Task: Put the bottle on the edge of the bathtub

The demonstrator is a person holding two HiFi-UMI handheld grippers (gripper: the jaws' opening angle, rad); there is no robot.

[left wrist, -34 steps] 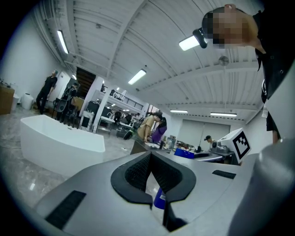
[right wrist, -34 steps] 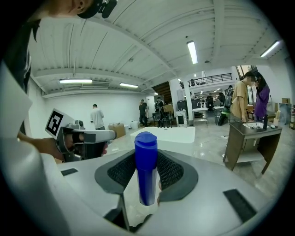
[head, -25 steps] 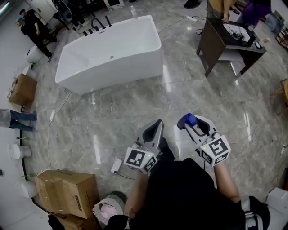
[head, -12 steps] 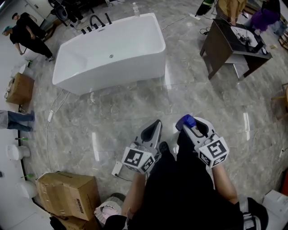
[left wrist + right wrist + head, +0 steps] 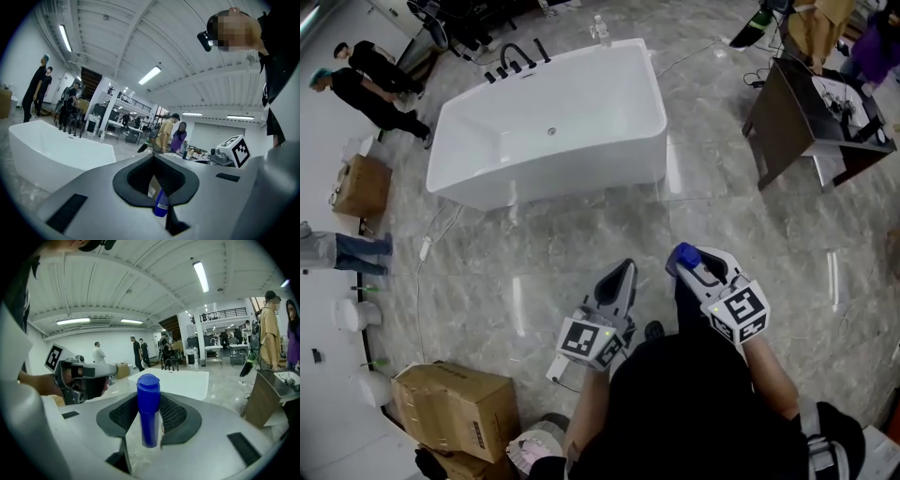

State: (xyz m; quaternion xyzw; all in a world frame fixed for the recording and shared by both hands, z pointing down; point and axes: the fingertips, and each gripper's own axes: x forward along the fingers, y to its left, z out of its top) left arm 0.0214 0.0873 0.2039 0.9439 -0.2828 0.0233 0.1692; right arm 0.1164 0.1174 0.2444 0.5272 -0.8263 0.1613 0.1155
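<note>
No legible text, brand or number appears. The label on the bottle (image 5: 161, 203) and the print on the cardboard box (image 5: 455, 409) are too small to read.

Floor (image 5: 581, 234): polished grey marble-pattern tile, showing streaks of reflected light. A white bathtub (image 5: 548, 122) stands on it at upper centre. A dark table (image 5: 806, 117) stands at upper right, well apart from the bathtub. One cardboard box (image 5: 455, 405) sits at lower left. A second box (image 5: 362, 186) sits left of the bathtub. A white cable (image 5: 425, 248) trails over the floor between the two boxes. Two persons (image 5: 380, 89) stand at upper left.
</note>
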